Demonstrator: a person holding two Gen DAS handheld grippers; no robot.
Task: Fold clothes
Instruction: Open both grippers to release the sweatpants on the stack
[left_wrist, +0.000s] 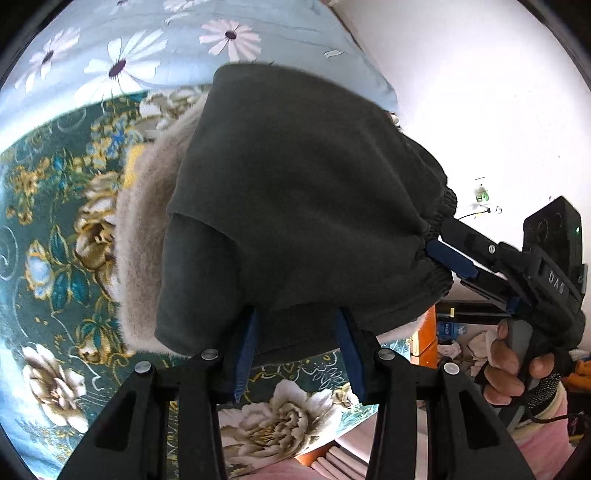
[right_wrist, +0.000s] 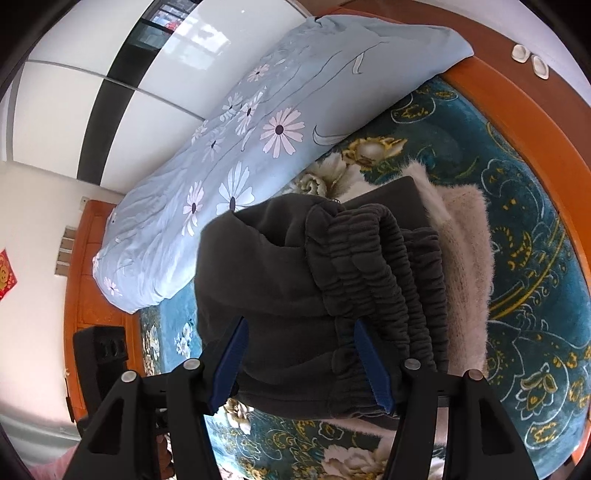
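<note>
Black hand-held gripper (left_wrist: 297, 354) frames, blue finger pads (left_wrist: 245, 354), silver screws, pink sleeve (left_wrist: 546, 443).

Pale-blue daisy-print pillow (right_wrist: 240, 155) on teal floral bedspread (right_wrist: 524, 229); orange wooden bed frame (right_wrist: 517, 107); white wall (left_wrist: 461, 92).

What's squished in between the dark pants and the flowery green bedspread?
A fluffy beige garment lies between the dark pants and the green bedspread. The right wrist view shows it best.

a: what's hidden past the left gripper (left_wrist: 295, 354) fingers?
b: the dark garment (left_wrist: 295, 192) covers most of the fuzzy beige garment (left_wrist: 144, 236).
a: and the right gripper (right_wrist: 299, 363)?
b: fabric fills the gap between its fingers; its grip is unclear.
</note>
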